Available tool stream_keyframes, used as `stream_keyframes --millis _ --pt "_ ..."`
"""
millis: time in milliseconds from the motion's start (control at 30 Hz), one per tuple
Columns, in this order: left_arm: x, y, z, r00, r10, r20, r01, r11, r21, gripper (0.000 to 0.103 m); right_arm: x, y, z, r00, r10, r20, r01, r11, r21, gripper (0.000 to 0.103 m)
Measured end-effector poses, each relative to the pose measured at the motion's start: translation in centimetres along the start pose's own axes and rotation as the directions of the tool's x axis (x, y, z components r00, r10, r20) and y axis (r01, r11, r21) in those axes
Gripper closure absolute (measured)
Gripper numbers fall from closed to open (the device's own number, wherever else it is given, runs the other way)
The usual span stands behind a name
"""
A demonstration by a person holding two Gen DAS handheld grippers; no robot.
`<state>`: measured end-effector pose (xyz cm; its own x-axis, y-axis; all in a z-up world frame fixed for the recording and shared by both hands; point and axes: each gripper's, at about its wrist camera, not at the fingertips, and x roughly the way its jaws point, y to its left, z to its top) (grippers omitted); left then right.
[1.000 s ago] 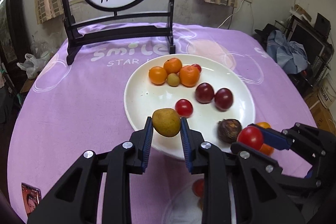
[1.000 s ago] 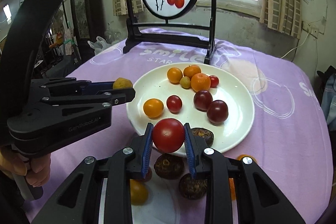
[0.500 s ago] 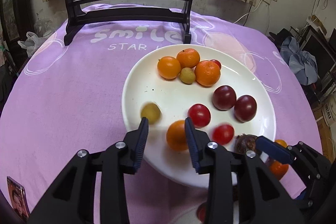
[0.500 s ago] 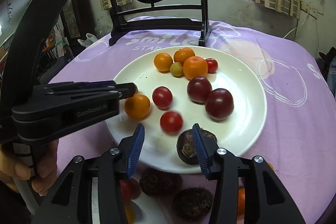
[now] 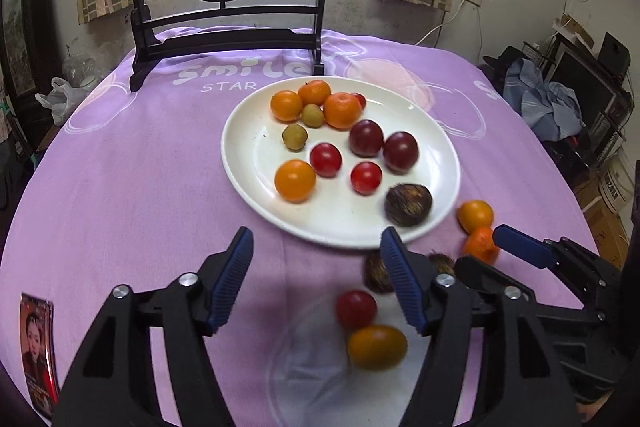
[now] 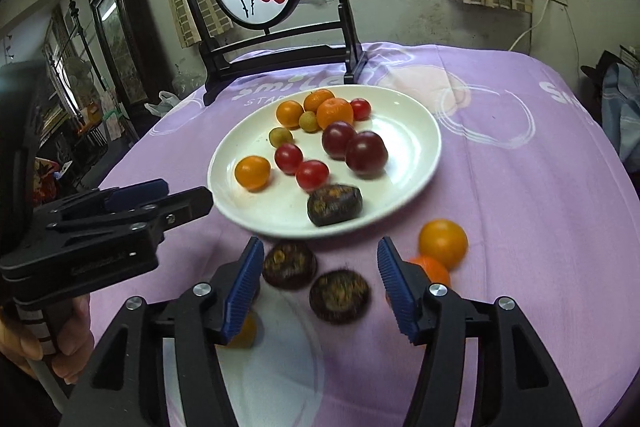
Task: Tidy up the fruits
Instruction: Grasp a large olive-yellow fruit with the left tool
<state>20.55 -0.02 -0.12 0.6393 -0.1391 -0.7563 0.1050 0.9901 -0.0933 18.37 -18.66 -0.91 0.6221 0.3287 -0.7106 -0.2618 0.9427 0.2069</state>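
Released since a second ago, our yellow-green fruit [image 5: 295,137] and red tomato [image 5: 366,177] now lie on the white plate [image 5: 248,163], ahead of the fingers. Our left gripper [image 5: 320,271] and right gripper [image 6: 320,279] both gape wide, empty, above the purple tablecloth [image 5: 132,195].

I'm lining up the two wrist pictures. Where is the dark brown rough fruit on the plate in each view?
Left wrist: the brown fruit sits at the plate's near right edge.
Right wrist: the brown fruit sits at the plate's near edge, centre frame.
Shared landmark: the white plate.
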Motion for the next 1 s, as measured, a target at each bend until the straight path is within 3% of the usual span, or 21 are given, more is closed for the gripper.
stream_keyframes --millis 133,400,567,667,800,867,900,933,967,1000 --pt "-0.7 -1.1 -2.4 0.999 -0.019 -0.028 0.019 1.0 0.02 0.035 -1.5 -0.1 -1.7 1.0 0.009 -0.004 -0.009 1.0 0.0 0.039" --pt "-1.4 -1.9 -5.8 0.998 -0.014 -0.058 0.014 1.0 0.009 0.032 -3.2 -0.2 -3.6 0.997 -0.062 0.044 0.063 0.998 -0.031 0.028" --pt "-0.5 -2.3 -6.4 0.996 0.009 -0.087 -0.007 1.0 0.019 0.031 -2.9 -2.4 -4.4 0.999 -0.034 0.04 0.032 0.998 0.047 0.028" --pt "0.2 -2.4 -6.5 0.994 0.009 -0.111 -0.008 1.0 0.004 0.031 -2.7 -3.5 -4.4 0.997 -0.079 0.016 0.077 0.993 0.093 0.028" --pt "1.5 -3.2 -6.7 0.99 0.027 -0.135 -0.026 1.0 0.013 0.031 -3.6 -3.5 -4.6 0.996 -0.077 0.045 0.073 0.993 0.095 0.028" --pt "2.1 -3.7 -6.8 0.989 0.029 -0.146 -0.026 0.999 0.026 0.031 -3.6 -3.4 -4.7 0.996 -0.079 0.049 0.075 0.993 0.088 0.022" --pt "2.3 -3.9 -6.9 0.988 0.032 -0.148 -0.027 0.999 0.032 0.036 -3.6 -3.3 -4.7 0.996 -0.079 0.046 0.075 0.993 0.086 0.022" --pt "2.6 -4.1 -6.9 0.988 0.031 -0.154 -0.024 0.999 0.043 0.051 -3.5 -3.2 -4.8 0.996 -0.075 0.041 0.071 0.994 0.083 0.022" --pt "3.1 -4.4 -7.1 0.985 0.026 -0.171 -0.017 0.998 0.057 0.06 -3.5 -3.2 -4.8 0.997 -0.071 0.038 0.068 0.994 0.081 0.022" --pt "3.3 -4.5 -7.2 0.983 0.031 -0.18 -0.019 0.998 0.067 0.062 -3.5 -3.1 -4.8 0.997 -0.073 0.037 0.07 0.995 0.077 0.022"
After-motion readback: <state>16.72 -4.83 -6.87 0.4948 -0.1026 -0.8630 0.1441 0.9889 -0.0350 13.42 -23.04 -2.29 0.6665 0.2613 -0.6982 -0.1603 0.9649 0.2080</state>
